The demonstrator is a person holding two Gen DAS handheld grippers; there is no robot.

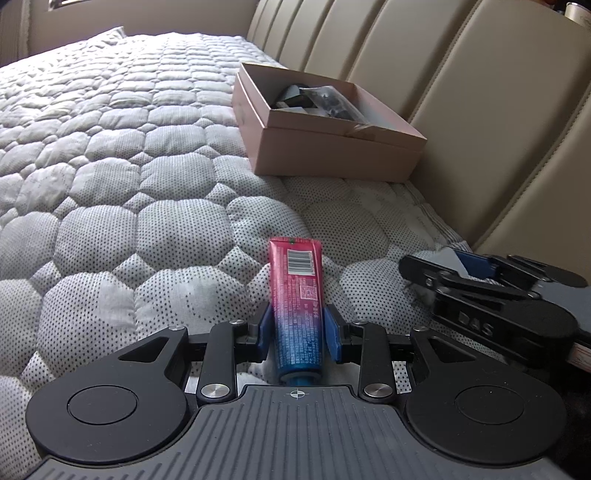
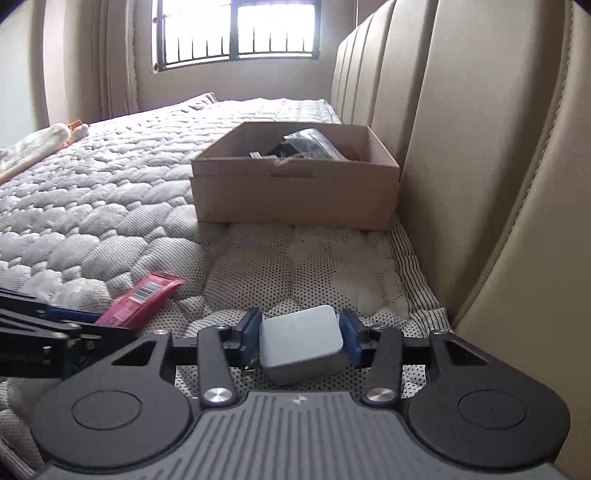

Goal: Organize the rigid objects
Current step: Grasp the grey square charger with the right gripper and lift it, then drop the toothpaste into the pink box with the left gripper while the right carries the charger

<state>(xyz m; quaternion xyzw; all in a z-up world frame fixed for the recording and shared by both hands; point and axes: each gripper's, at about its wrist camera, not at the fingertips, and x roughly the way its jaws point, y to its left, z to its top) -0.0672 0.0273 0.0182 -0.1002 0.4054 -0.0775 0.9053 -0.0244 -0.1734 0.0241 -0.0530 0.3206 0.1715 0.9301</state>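
Observation:
My left gripper (image 1: 298, 332) is shut on a red-and-blue tube (image 1: 297, 299) near its capped end, and the tube's crimped tail points away over the quilted mattress (image 1: 110, 192). My right gripper (image 2: 300, 334) is shut on a small white block with rounded corners (image 2: 301, 338), held tilted between the blue pads just above the mattress (image 2: 92, 206). In the left wrist view the right gripper (image 1: 469, 264) sits low on the right. The tube (image 2: 144, 297) and the left gripper's black linkage (image 2: 44, 332) show at the lower left of the right wrist view.
An open cardboard box (image 1: 332, 147) holding several dark items sits on the mattress against the padded beige headboard (image 1: 498, 110). The same box (image 2: 295, 192) lies ahead of the right gripper. A barred window (image 2: 236, 33) is at the far end, and bundled fabric (image 2: 40, 144) lies far left.

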